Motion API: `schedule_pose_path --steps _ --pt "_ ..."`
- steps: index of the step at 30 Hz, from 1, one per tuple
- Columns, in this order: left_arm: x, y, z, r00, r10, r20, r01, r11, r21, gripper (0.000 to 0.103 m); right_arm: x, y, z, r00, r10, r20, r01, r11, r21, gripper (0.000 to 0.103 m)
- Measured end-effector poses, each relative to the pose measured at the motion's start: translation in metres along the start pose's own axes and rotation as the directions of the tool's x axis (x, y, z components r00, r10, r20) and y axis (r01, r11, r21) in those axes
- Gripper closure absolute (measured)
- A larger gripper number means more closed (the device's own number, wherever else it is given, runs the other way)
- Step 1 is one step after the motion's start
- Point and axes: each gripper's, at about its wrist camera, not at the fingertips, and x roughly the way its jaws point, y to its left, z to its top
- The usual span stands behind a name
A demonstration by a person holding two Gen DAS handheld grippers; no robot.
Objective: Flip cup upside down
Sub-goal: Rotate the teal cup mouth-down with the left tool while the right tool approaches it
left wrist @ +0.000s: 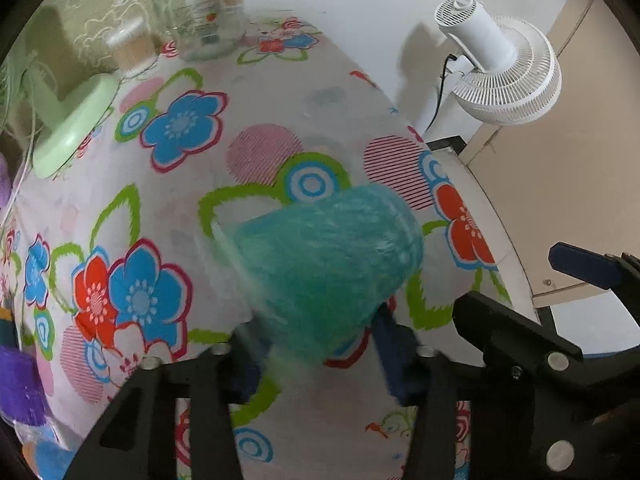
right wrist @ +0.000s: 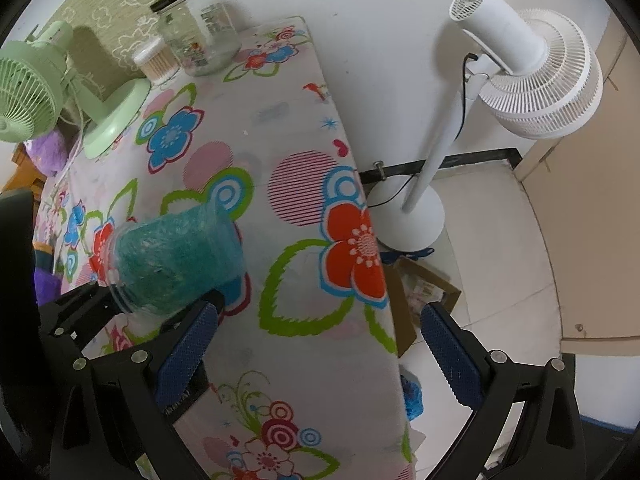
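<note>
Teal textured cup (left wrist: 332,264) tilted, left hand-held gripper (left wrist: 320,356) clamping

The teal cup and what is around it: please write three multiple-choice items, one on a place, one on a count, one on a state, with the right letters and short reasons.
1. Where is the glass jar?
A. At the far end of the table
B. On the floor
C. In the right tongs

2. How many fans are visible?
A. One
B. Two
C. Four

3. How is the teal cup held?
A. Upright on the table
B. Tilted, gripped by the left tongs
C. Lying on the floor

Answers: 1 A, it stands on the floral tablecloth by the wall. 2 B, a green fan and a white fan. 3 B, its body slants above the cloth; the right tongs are open and hold nothing.
</note>
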Motion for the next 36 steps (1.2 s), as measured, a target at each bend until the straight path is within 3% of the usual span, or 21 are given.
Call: schedule_pose_path --steps 5,7,13,21,26,29,31,34,36 --pt "-0.008 0.007 -0.01 0.999 -0.022 0.033 0.023 0.999 -0.038 0.076 -0.002 0.008 -0.003 1.0 0.004 0.0 -0.004 1.0 -0.016 0.001" --pt "-0.01 0.008 -0.013 0.999 -0.014 0.041 0.016 0.999 -0.049 0.088 -0.004 0.011 -0.005 1.0 0.008 0.0 -0.008 1.0 -0.024 0.001" --pt "-0.02 0.02 -0.032 0.999 0.003 0.042 0.002 0.991 -0.132 0.094 -0.007 0.026 -0.014 1.0 0.026 -0.009 -0.027 0.998 -0.06 0.001" --pt "-0.042 0.034 -0.079 0.997 0.051 0.053 -0.032 0.95 -0.31 0.095 -0.012 0.057 -0.035 0.996 0.071 -0.045 -0.077 0.989 -0.128 0.0" --pt "-0.042 0.038 -0.105 1.0 0.001 0.01 0.003 0.919 -0.395 0.094 -0.013 0.073 -0.051 0.994 0.079 -0.069 -0.09 0.981 -0.172 0.0" --pt "-0.044 0.034 -0.111 1.0 -0.015 0.007 0.016 0.921 -0.389 0.086 -0.012 0.079 -0.059 0.994 0.07 -0.083 -0.085 0.978 -0.19 0.0" --pt "-0.045 0.035 -0.116 0.999 -0.045 0.01 0.045 0.91 -0.412 0.049 -0.012 0.081 -0.063 0.994 0.068 -0.09 -0.085 0.977 -0.196 0.0" --pt "-0.058 0.033 -0.121 0.997 -0.045 0.059 0.066 0.907 -0.416 0.025 -0.016 0.083 -0.067 0.993 0.07 -0.091 -0.087 0.977 -0.196 0.001" --pt "-0.067 0.029 -0.123 0.996 -0.043 0.074 0.069 0.918 -0.391 0.022 -0.019 0.085 -0.068 0.993 0.077 -0.091 -0.093 0.977 -0.191 0.001"
